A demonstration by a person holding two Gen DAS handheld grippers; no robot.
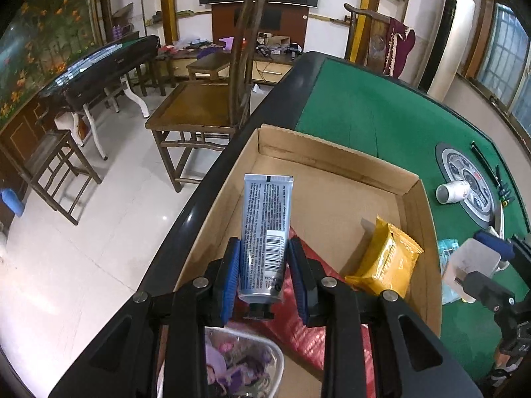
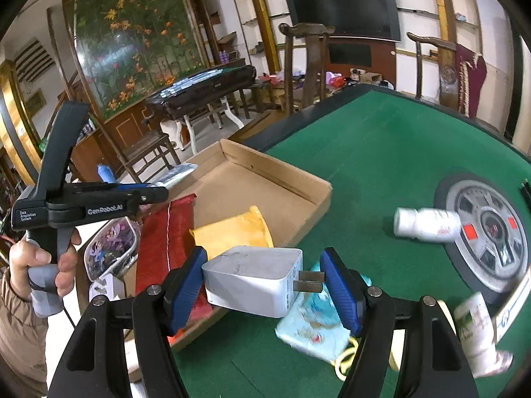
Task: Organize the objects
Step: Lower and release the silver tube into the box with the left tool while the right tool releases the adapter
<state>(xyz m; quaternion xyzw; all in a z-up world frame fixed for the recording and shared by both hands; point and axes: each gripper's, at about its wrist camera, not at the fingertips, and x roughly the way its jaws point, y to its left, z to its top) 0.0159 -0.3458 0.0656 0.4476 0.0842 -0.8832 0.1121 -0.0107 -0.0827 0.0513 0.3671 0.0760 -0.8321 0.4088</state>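
Note:
My left gripper [image 1: 264, 272] is shut on a silver-blue cream tube [image 1: 265, 232] and holds it above the cardboard box [image 1: 335, 162], cap end toward me. My right gripper [image 2: 265, 282] is shut on a white plug adapter [image 2: 252, 278], pads on its back and its prongs, held above the table beside the box [image 2: 282, 182]. In the box lie a red packet [image 2: 164, 235], a yellow snack packet [image 1: 385, 262] and a clear pouch with purple cartoon print [image 1: 232, 364]. The left gripper also shows in the right wrist view [image 2: 99, 199].
On the green felt table [image 2: 381, 149] lie a white bottle [image 2: 424, 225] on its side, a light blue packet [image 2: 318, 321], a yellow cord [image 2: 346, 361], another white bottle [image 2: 478, 331] and the round centre panel [image 2: 488, 232]. Wooden chairs [image 1: 202, 106] stand beyond the table edge.

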